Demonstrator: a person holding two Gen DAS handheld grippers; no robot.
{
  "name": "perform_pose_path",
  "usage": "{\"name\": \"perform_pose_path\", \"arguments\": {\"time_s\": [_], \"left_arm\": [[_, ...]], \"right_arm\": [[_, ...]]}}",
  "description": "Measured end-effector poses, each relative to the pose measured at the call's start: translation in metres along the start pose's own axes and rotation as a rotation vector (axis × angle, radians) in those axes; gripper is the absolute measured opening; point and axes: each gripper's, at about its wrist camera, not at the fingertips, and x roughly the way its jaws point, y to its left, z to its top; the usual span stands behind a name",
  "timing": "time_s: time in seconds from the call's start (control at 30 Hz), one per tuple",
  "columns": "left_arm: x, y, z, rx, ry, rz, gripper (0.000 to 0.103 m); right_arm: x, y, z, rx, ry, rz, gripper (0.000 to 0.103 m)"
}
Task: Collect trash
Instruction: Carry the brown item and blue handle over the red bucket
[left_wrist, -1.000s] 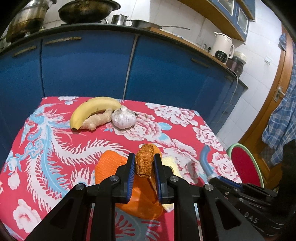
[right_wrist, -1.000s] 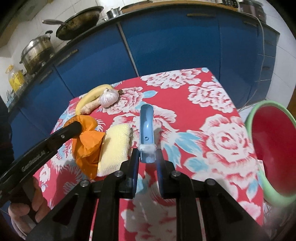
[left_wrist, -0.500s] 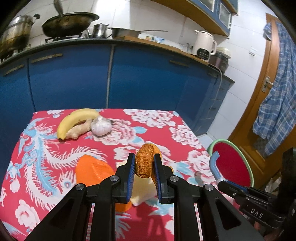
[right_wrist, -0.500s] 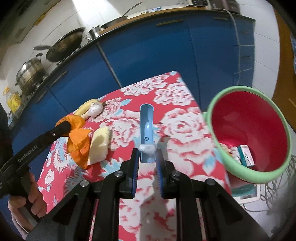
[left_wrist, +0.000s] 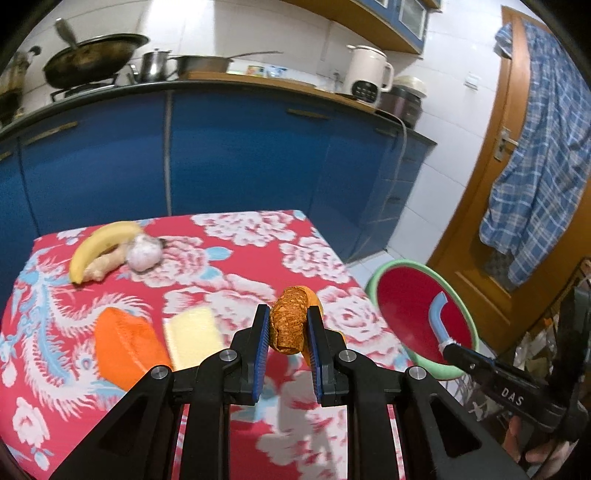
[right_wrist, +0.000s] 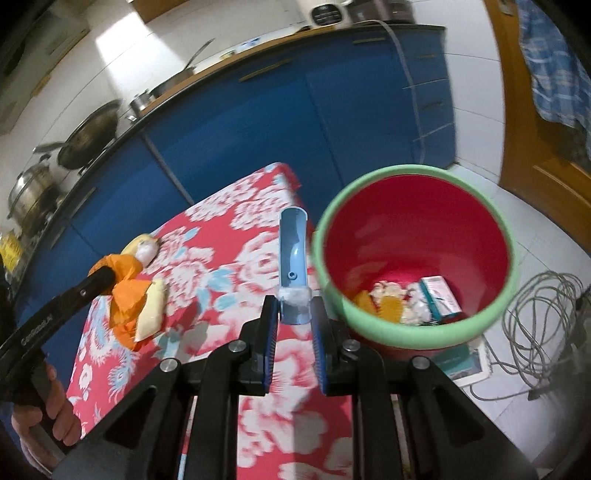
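The left gripper (left_wrist: 289, 334) is closed on a crumpled orange-brown piece of peel or wrapper (left_wrist: 288, 325), with an orange plastic scrap hanging behind it. It hangs above the red floral tablecloth (left_wrist: 240, 273), short of the table's right edge.

The right gripper (right_wrist: 294, 314) is clamped on the lower end of a curved pale-blue plastic handle piece (right_wrist: 293, 258), a tuft of white fluff (right_wrist: 294, 294) caught at the grip line. In the right wrist view the handle points to 12 o'clock and lies just left of the rim of the red plastic bin with a green rim (right_wrist: 413, 332), not yet over the opening. The bin stands on the floor at the table's corner, at 3 o'clock in the left view, and already holds a small teal carton and light scraps.

Hazards, as judged from this position:

1. Early release. If the right jaws open here, the handle may strike the rim or tablecloth edge and fall outside.
2. Rim contact. The long handle could tip the light bin.
3. Loose grip. The peel is soft and only partly pinched; a quick swing toward the bin may shed it.
4. Collision. Both tools converge on one opening.

A yellow banana (left_wrist: 99, 245), ginger root and garlic bulb (left_wrist: 144, 249) at 10 o'clock are food, not waste. An orange folded cloth (left_wrist: 125, 343) and pale yellow sponge (left_wrist: 194, 336) remain on the table.
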Motion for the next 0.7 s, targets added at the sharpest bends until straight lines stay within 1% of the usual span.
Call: {"name": "perform_pose_path", "arguments": {"time_s": [0.33,0.7], "left_arm": [[0.023,-0.042,-0.002,0.053,0.048,-0.052,0.02],[0.049,-0.084,0.007,0.124,0.066,-0.101,0.02]], "right_arm": [[-0.001,-0.05,0.0,0.097,-0.008,-0.075,0.021],[0.001,-0.084,0.002,0.157,-0.015,-0.105,0.021]]}}
